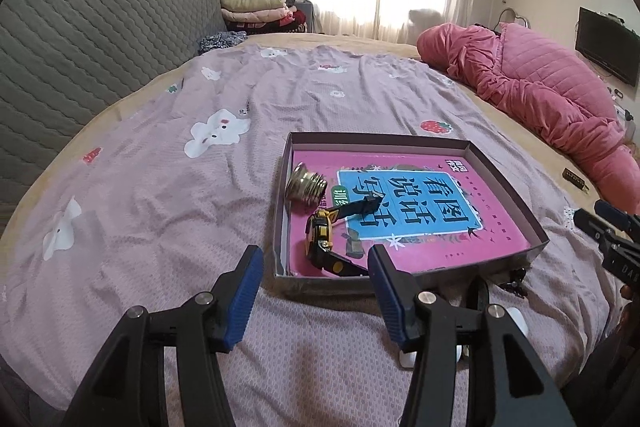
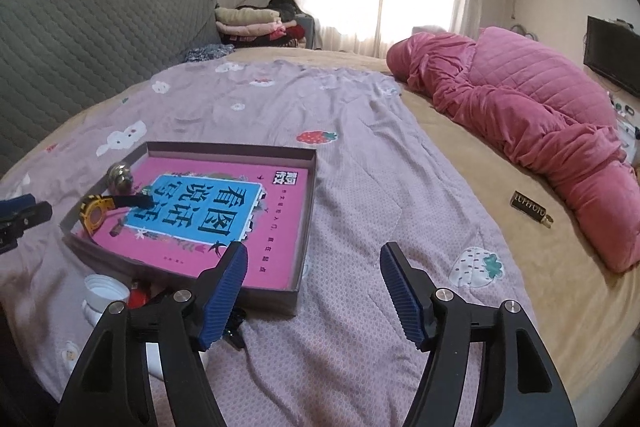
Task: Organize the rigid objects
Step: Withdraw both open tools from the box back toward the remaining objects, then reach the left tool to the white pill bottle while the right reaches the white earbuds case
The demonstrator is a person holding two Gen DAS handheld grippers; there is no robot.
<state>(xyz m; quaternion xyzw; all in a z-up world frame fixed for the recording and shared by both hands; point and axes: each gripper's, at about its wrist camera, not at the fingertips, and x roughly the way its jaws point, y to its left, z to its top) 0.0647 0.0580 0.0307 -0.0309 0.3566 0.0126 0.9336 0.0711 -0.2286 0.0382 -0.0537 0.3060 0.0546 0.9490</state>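
Two handheld grippers hovered over a bed spread with a mauve sheet (image 1: 160,187) printed with white rabbits and strawberries, both with their blue-padded jaws spread apart and nothing between them. The left gripper (image 1: 316,291) pointed at the near left corner of a shallow grey cardboard box (image 1: 508,183) that lay flat on the sheet; the right gripper (image 2: 312,291) hung over the box's near right corner and the bare sheet beside it. Inside the box lay a pink book (image 1: 416,203) with a blue title panel, face up and filling most of the floor. On the book's left side rested a brass threaded fitting (image 1: 306,185) near the far left wall, and just in front of it a yellow-and-black tape measure (image 1: 320,237) with its black strap trailing across the cover. Outside the box, against its near wall, sat a white bottle cap (image 2: 106,293), a small red item (image 2: 138,297) and a dark object partly hidden behind the right gripper's left finger. Well to the right, on the tan blanket (image 2: 500,155), lay a small dark tag with lettering (image 2: 528,209) beside a bundled pink quilt (image 2: 540,119)
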